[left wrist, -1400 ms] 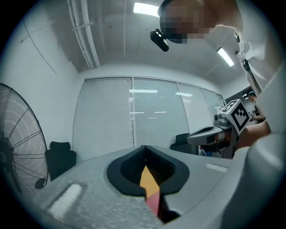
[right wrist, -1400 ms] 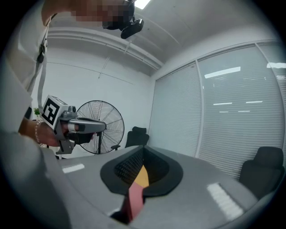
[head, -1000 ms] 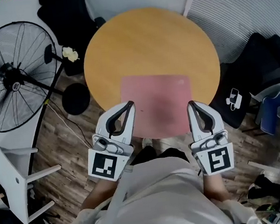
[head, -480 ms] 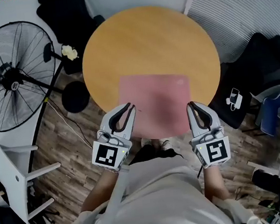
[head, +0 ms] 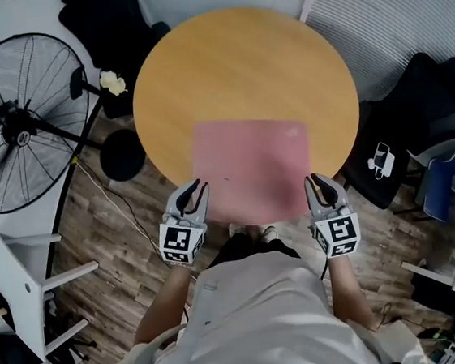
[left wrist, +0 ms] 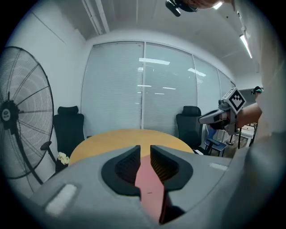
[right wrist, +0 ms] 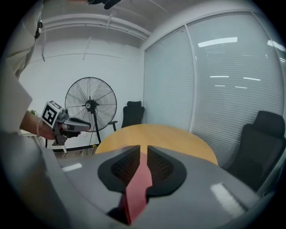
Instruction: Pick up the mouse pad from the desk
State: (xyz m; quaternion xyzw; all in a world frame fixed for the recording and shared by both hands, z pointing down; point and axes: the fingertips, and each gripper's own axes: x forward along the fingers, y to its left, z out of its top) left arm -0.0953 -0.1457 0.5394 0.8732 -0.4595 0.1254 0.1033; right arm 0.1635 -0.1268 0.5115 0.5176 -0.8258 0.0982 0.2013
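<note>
The pink mouse pad [head: 250, 166] lies flat on the near half of the round wooden table [head: 238, 62], reaching its near edge. My left gripper [head: 199, 186] hangs at the pad's near left corner. My right gripper [head: 317, 178] hangs at its near right corner. Both sets of jaws are opening and stand a narrow gap apart. In the left gripper view the pad [left wrist: 145, 176] shows through the slit of the left gripper [left wrist: 145, 150], with no pad pressing on it. The right gripper view shows the same pink strip [right wrist: 137, 183] beyond the right gripper [right wrist: 143, 150].
A large standing fan [head: 17, 127] is on the floor to the left of the table. Black office chairs [head: 427, 105] stand at the right and behind the table. A person's torso [head: 268, 319] fills the bottom of the head view. A white shelf [head: 27, 281] is at the lower left.
Both grippers have sunk toward the table's near edge and look smaller in the head view. Their jaws have parted slightly. The pad has not moved.
</note>
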